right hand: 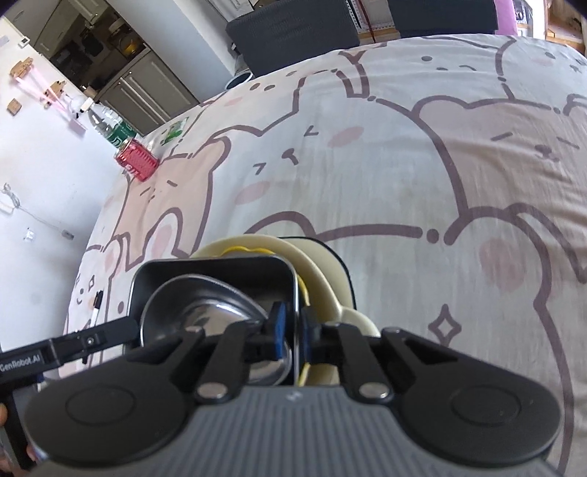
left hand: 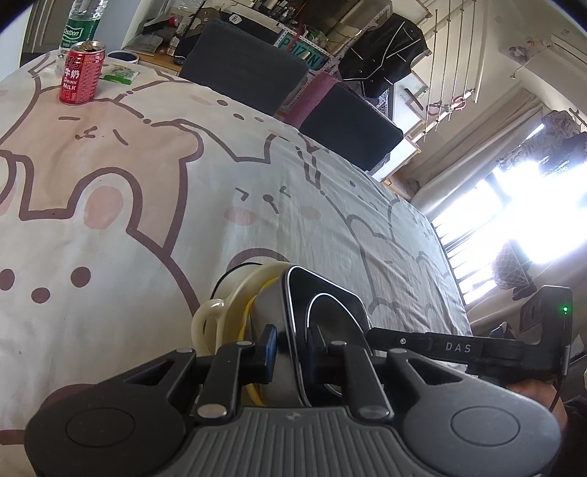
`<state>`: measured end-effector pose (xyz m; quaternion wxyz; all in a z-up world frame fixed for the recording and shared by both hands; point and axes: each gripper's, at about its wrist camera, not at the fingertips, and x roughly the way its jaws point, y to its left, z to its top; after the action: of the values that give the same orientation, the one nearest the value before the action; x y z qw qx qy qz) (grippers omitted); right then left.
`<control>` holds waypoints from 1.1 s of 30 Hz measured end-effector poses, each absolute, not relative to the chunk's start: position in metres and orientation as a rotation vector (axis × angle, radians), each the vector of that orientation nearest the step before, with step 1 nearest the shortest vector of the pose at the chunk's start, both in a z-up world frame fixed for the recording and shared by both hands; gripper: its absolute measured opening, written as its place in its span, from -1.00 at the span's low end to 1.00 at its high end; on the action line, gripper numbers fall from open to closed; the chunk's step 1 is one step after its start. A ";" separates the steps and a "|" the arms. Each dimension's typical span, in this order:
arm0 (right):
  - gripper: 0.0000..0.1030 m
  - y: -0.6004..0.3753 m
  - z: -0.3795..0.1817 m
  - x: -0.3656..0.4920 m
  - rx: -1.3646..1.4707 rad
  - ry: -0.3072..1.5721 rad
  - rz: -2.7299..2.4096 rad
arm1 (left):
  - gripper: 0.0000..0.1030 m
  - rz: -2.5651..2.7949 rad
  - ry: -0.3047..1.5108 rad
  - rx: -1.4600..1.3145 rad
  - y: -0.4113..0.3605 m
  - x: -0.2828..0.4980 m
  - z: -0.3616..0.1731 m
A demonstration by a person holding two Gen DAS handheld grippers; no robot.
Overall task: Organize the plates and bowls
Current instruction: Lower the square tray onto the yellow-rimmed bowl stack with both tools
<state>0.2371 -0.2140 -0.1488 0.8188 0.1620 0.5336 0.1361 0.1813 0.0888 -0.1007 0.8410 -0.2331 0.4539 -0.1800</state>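
Left gripper (left hand: 291,348) — jaws closed on the rim of a black square dish (left hand: 323,301), one pad on each face of its wall. Right gripper (right hand: 293,332) — likewise clamped on the opposite rim of the same dish, blue pad inside, black pad outside.

Black square dish — rounded corners, held between the two grippers directly ahead of both sets of fingers. Inside it sits a shiny steel bowl (right hand: 205,312), seen best from the right wrist.

Cream bowl (right hand: 323,257) — loop handle, yellow band (right hand: 249,250) at its rim; it lies just beyond and under the dish, close against the fingers of both grippers. Whether the stack rests on the cloth or is lifted clear of it I cannot tell.

Table cover (left hand: 220,205) — pale cloth printed with cartoon bears and rabbits, stretching away ahead of both grippers.

Red milk can (left hand: 81,73) — upright, far ahead and left of the left gripper. Behind it a clear water bottle (left hand: 82,25) with green label; beside it a small green-and-white packet (left hand: 121,73).

Marker pen (right hand: 97,304) — left of the right gripper, lying on the cloth.

Two dark chair backs (left hand: 242,69) beyond the table's far edge.
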 end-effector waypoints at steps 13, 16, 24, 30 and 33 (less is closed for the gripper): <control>-0.91 -0.215 -0.158 0.237 0.397 1.194 0.289 | -0.68 -0.368 0.965 -0.501 0.092 0.183 -0.102; -0.91 -0.218 -0.152 0.232 0.414 1.180 0.298 | -0.69 -0.369 0.975 -0.511 0.093 0.184 -0.105; -0.88 -0.232 -0.139 0.221 0.477 1.133 0.358 | -0.69 -0.385 0.975 -0.529 0.092 0.184 -0.104; -0.89 -0.235 -0.138 0.221 0.490 1.134 0.361 | -0.69 -0.389 0.977 -0.515 0.088 0.183 -0.103; -0.89 -0.234 -0.140 0.222 0.484 1.139 0.353 | -0.69 -0.393 0.974 -0.513 0.088 0.183 -0.102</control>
<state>0.2222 -0.2336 -0.1400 0.8000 0.2258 0.5310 0.1645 0.1826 0.0883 -0.1022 0.8341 -0.2421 0.4597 -0.1853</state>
